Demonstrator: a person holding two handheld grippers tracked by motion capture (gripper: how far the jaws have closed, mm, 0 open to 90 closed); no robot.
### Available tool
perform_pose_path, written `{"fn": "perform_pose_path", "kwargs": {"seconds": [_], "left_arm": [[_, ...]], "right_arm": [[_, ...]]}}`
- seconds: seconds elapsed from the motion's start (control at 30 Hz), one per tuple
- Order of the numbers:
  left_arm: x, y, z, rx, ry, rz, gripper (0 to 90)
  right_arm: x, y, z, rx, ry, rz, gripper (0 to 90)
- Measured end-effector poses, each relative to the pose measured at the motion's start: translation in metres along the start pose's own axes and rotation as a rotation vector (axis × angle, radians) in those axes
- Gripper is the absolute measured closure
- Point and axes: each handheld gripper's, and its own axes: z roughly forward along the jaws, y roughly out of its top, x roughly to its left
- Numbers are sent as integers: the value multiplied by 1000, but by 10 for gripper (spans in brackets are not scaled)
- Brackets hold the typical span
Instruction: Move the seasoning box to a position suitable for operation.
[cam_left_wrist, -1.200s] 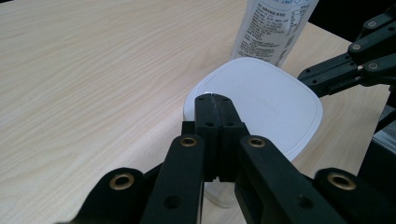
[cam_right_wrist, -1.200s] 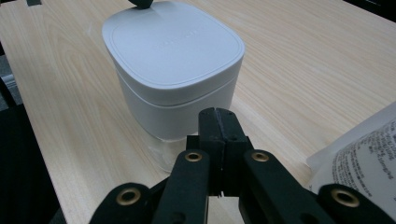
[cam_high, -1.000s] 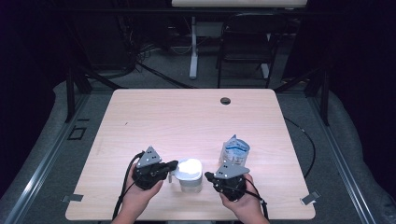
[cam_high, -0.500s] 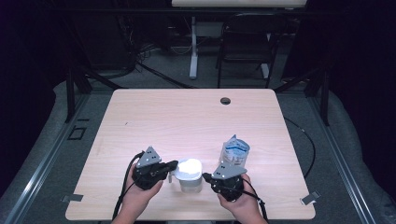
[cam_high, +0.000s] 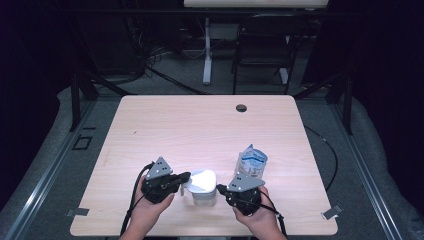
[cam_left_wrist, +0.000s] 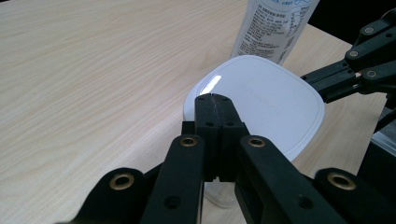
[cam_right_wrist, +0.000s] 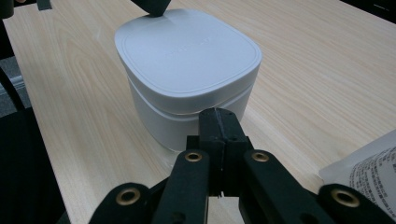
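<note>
The squat white plastic container with a rounded-square lid (cam_high: 202, 186) sits near the front edge of my pale wooden table (cam_high: 200, 125), between both tools. My left gripper (cam_left_wrist: 215, 99) is clenched on nothing, its tips over the lid's near edge. My right gripper (cam_right_wrist: 220, 115) is likewise clenched and empty, tips close to the container's side wall. A clear printed refill pouch (cam_high: 251, 161) stands just beyond my right hand (cam_high: 257, 220).

Pouch (cam_left_wrist: 275, 25) label print too small; white container (cam_left_wrist: 261, 100) embossing illegible.
</note>
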Motion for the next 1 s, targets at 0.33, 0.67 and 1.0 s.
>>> {"fn": "perform_pose_path", "kwargs": {"seconds": [0.33,0.67,1.0], "left_arm": [[0,0,0,-4,4,2,900],[1,-1,0,-2,3,0,900],[2,-1,-1,1,2,-3,900]], "right_arm": [[1,2,1,0,4,-9,900],[1,5,0,-6,4,-17,900],[2,7,0,-12,3,-17,900]]}}
